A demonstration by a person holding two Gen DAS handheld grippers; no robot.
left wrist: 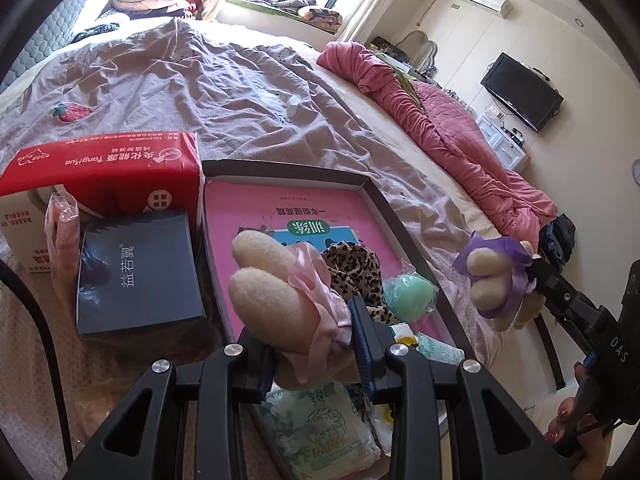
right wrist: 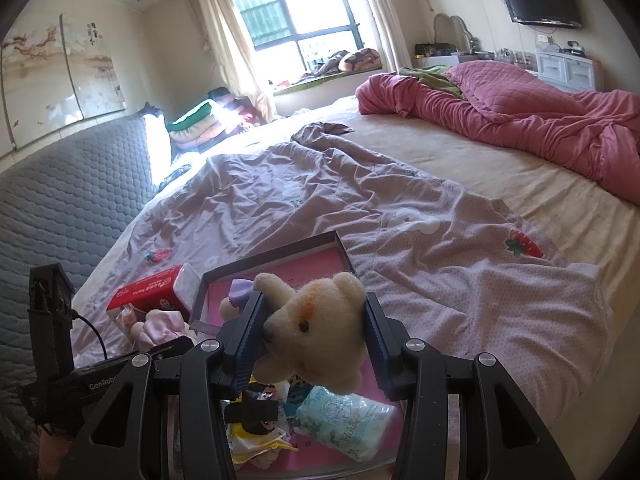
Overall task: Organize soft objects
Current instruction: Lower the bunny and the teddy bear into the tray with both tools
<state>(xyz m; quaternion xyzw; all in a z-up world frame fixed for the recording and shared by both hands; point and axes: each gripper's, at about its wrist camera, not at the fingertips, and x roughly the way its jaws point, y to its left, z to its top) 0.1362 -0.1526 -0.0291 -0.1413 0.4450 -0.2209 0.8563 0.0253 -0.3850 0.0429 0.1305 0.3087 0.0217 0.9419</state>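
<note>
My left gripper (left wrist: 316,340) is shut on a cream plush toy in a pink dress (left wrist: 276,284), held legs-forward above the dark-rimmed tray (left wrist: 288,172). My right gripper (right wrist: 314,336) is shut on the head of a cream plush bear (right wrist: 320,320) with a purple dress; it also shows in the left wrist view (left wrist: 496,280), held above the bed right of the tray. In the tray lie a pink book (left wrist: 280,208), a leopard-print fabric piece (left wrist: 356,268), a green puff in plastic (left wrist: 408,292) and a tissue pack (left wrist: 320,432).
A red tissue package (left wrist: 100,176) and a dark blue box (left wrist: 136,276) sit left of the tray on the lilac bedsheet (left wrist: 200,92). A pink quilt (right wrist: 520,120) lies bunched on the far side of the bed. Folded blankets (right wrist: 204,124) are stacked by the headboard.
</note>
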